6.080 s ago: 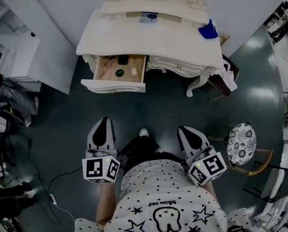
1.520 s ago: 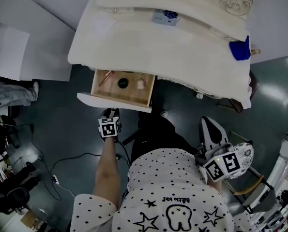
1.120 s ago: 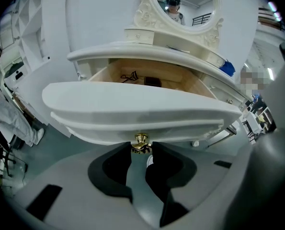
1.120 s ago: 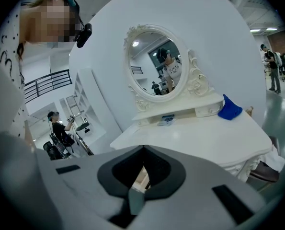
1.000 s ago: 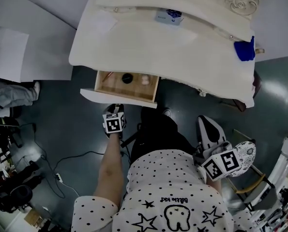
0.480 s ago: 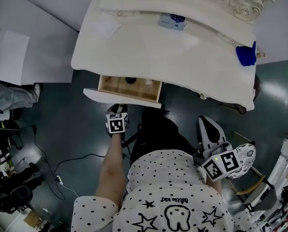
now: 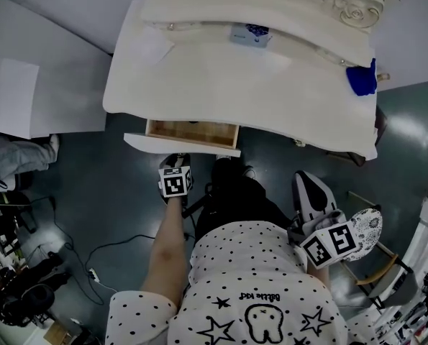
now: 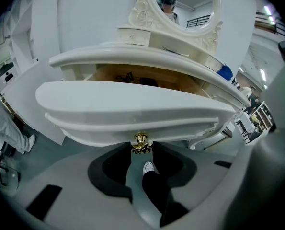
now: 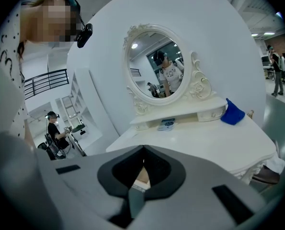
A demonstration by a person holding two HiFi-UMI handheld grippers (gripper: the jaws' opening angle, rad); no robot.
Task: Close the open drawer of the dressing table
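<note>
**Drawer part open; left gripper is set at the knob for the closing push**

Nearest the body, the right gripper (image 9: 143, 148) is hanging idle at the person's right side. Its jaws are lying together with nothing between them, and it is taking no part in the work.

Ahead of it, the left gripper (image 8: 141, 146) is reaching down and forward on an outstretched arm. Its jaws are standing wide, with the brass knob (image 8: 141, 140) sitting between the tips. The pads are not visibly clamping the knob. The tips are lying against the underside of the white drawer front (image 8: 132, 104).

The drawer (image 7: 192, 131) is showing only a narrow strip of its wooden inside below the left front edge of the bench (image 7: 271, 85). In my judgement the closing is well advanced but not finished.

Recommendations for the step in hand:
- The push is best delivered through the jaw tips on the front panel, on both sides of the knob, so the load is running centrally.
- The push should be running level and square to the bench. The gripper is pointing steeply down, so a downward press is risking a slip off the curved lower lip.
- An off-centre push is likely to skew the drawer and jam it.

Farther back, a blue cloth (image 7: 360, 79) and a small box (image 7: 246, 34) are resting on the bench, clear of the work.
</note>
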